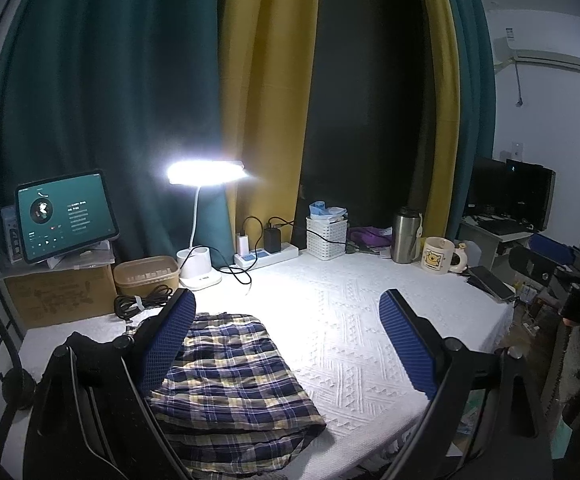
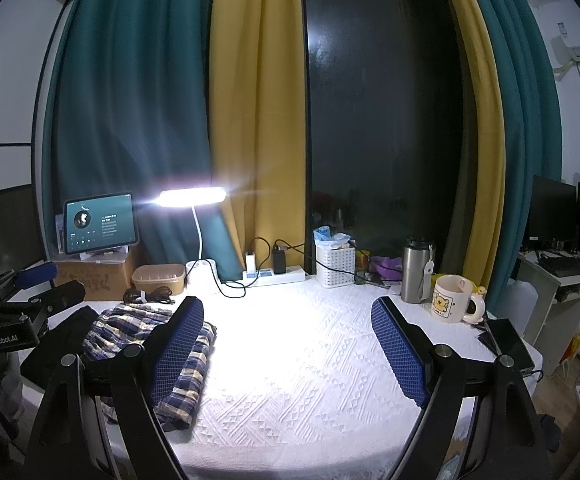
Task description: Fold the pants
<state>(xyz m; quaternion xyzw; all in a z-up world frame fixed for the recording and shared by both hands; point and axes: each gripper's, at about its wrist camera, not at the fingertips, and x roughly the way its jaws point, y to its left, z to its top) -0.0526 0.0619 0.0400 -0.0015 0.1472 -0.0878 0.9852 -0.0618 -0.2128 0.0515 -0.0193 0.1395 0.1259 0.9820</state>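
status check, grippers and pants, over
Left gripper open, empty. Right gripper open, empty. Plaid pants folded flat on white table, black garment beside them.

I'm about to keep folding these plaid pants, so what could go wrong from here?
1. The plaid pants lie near the table's front edge; a pull could drag them off.
2. The coiled cable sits just behind them and might snag.
3. The mug and steel tumbler could tip if the cloth shifts.

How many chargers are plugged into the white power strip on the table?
2. A white charger sits at the left end of the power strip; a black charger stands just right of it. Others seem unlikely, none hidden.
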